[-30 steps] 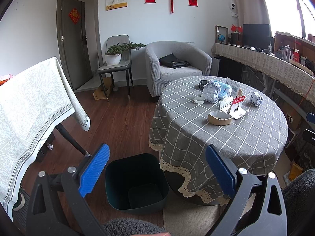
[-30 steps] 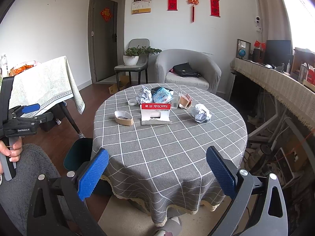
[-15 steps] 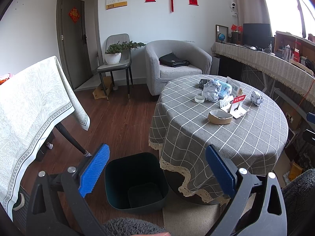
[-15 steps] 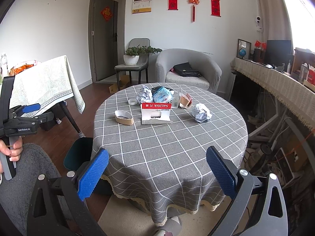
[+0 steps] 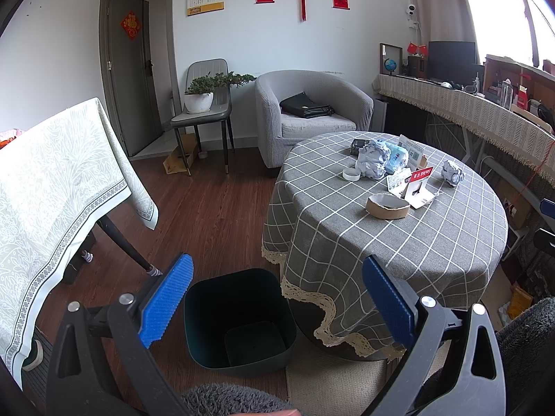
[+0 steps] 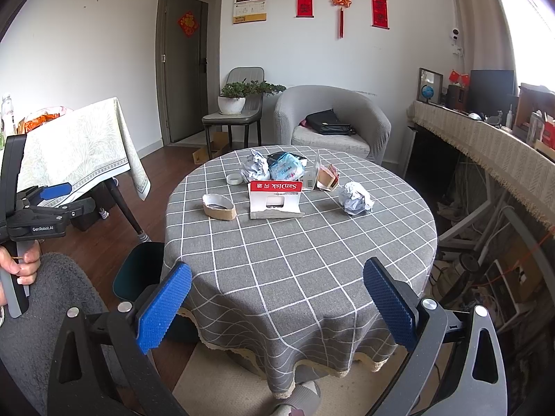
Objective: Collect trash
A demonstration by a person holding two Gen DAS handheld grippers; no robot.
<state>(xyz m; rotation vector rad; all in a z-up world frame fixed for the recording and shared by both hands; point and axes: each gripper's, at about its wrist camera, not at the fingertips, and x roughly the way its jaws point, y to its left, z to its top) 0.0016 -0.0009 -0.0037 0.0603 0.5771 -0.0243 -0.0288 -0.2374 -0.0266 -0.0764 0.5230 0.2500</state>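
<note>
Nothing on the table has shifted since the earlier frames; both views sit almost exactly as they did, with only a slight drift of the left camera.

Nearest, the left gripper [image 5: 275, 298] hangs with its blue pads spread wide and nothing between them, just above the bin [image 5: 239, 322], which stands on the floor at the table's left edge and looks empty. The right gripper [image 6: 277, 306] is equally wide open and empty, facing the near edge of the table [image 6: 295, 277].

All the trash lies past the table's middle, toward its far edge: a flattened tape core [image 6: 219, 207] on the left, a torn red-and-white card [image 6: 275, 199] at centre, 1 paper ball [image 6: 354, 198] on the right, then a small white ring [image 6: 234, 179], a second paper ball [image 6: 255, 170], a blue-and-white wrapper [image 6: 286, 170] and a small brown carton [image 6: 327, 178] behind.

Likely risks: the reach is long, so a sleeve or gripper could drag the cloth and slide everything. The card is thin and flat, so the pads may slip off it. Crumpled paper is light and could be knocked away, or dropped beside the bin, which the cloth partly overhangs.
</note>
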